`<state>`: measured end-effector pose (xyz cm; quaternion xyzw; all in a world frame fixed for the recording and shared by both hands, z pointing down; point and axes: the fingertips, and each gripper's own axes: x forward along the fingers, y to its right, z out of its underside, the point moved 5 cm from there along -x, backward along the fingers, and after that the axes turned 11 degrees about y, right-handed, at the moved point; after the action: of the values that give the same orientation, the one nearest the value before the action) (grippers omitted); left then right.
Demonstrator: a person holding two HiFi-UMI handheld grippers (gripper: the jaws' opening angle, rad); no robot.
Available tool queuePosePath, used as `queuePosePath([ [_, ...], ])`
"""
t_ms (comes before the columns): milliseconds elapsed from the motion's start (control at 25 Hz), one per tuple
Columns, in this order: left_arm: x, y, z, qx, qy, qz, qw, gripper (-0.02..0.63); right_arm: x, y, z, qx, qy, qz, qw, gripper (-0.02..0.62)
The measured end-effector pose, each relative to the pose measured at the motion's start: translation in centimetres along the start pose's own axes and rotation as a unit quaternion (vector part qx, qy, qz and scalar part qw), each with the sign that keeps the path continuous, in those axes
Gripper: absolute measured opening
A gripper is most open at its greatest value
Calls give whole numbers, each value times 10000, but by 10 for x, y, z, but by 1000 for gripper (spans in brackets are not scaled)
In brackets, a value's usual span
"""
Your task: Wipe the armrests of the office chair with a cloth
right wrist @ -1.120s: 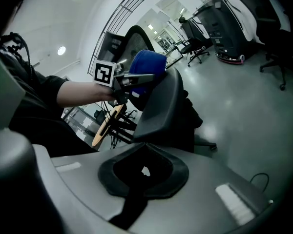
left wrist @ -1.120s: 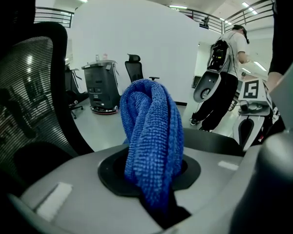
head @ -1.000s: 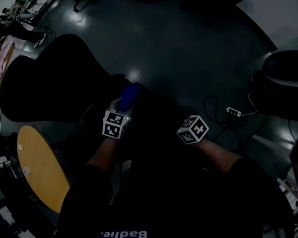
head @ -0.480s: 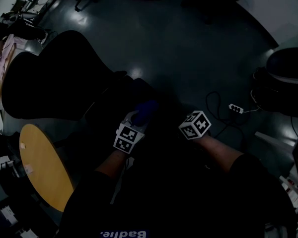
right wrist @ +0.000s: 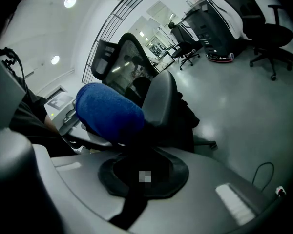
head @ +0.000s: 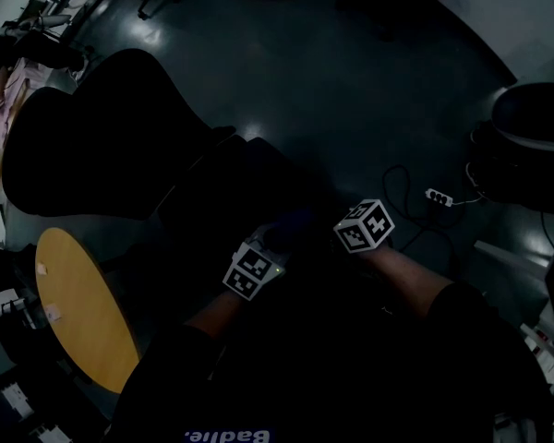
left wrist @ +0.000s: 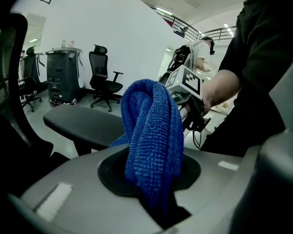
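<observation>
Presently, head view: the office chair (head: 83,150) stands ahead and to the left, its lower parts lost in shadow. The left gripper (head: 263,264) and right gripper (head: 355,229) sit close together near the person's body, with what appears to be the cloth (head: 289,228) a dim blue patch between them. Left gripper view: jaws clamped on the blue cloth, which stands up in a bunched fold; one armrest (left wrist: 83,122) (grey pad, bare) lies behind and to the left, apart from the cloth. Right gripper view: jaws drawn together on nothing, the cloth just beyond their tips, the chair's back behind. Status: no wiping contact at present. The pad carries no sign either way of having been wiped, and the second armrest is not identified, so the job reads as unfinished, the cloth needing to go to a pad.
</observation>
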<state>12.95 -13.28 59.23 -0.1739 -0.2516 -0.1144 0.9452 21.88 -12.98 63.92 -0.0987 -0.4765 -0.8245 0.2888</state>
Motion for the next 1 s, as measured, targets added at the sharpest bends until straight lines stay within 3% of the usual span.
queuePosePath([
  [240, 0, 20, -1, -26, 0, 405, 9992, 109, 0, -1, 2, 112, 100, -6, 9999, 5],
  [360, -7, 13, -13, 56, 170, 371, 9992, 107, 0, -2, 1, 109, 122, -28, 9999, 5],
  [560, -23, -40, -50, 361, 520, -227, 9977, 107, 0, -2, 1, 150, 173, -56, 9997, 5],
  [760, -34, -107, -88, 686, 749, -952, 9903, 107, 0, 0, 2, 132, 139, -119, 9997, 5],
  [1000, -35, -160, -120, 894, 599, -1473, 9832, 107, 1, -3, -1, 116, 89, -186, 9997, 5],
])
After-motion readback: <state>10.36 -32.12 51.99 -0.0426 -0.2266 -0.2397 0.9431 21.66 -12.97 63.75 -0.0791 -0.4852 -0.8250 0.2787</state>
